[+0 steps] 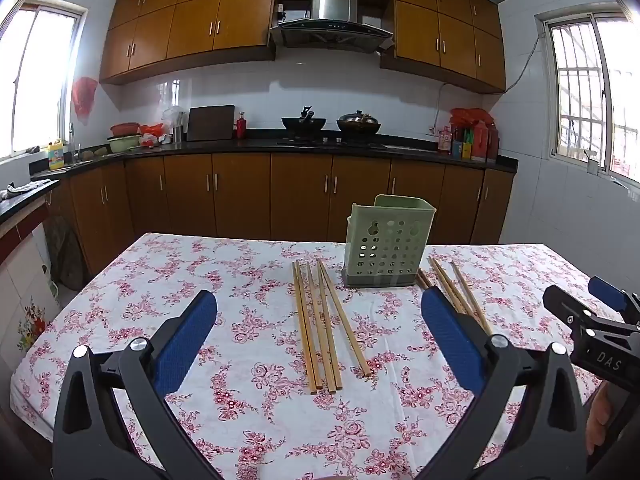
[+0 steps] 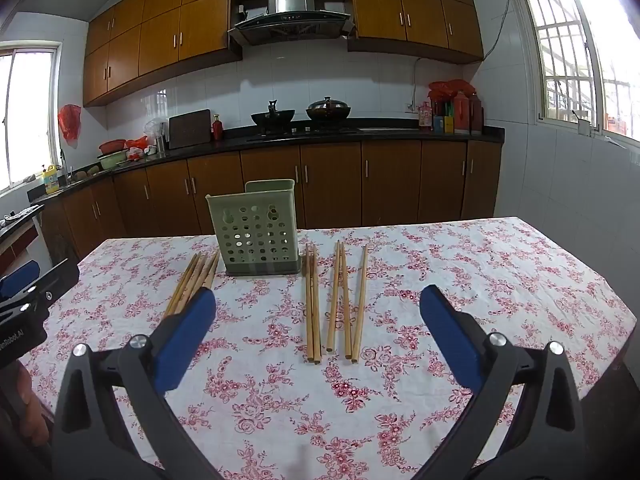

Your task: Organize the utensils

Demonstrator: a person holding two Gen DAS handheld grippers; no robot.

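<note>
Your left gripper and right gripper hover with jaws spread wide, grasping nothing. The green holder stands upright mid-surface, well in from every edge. One chopstick group lies left of it, another right, with bare cloth nearer you.
</note>
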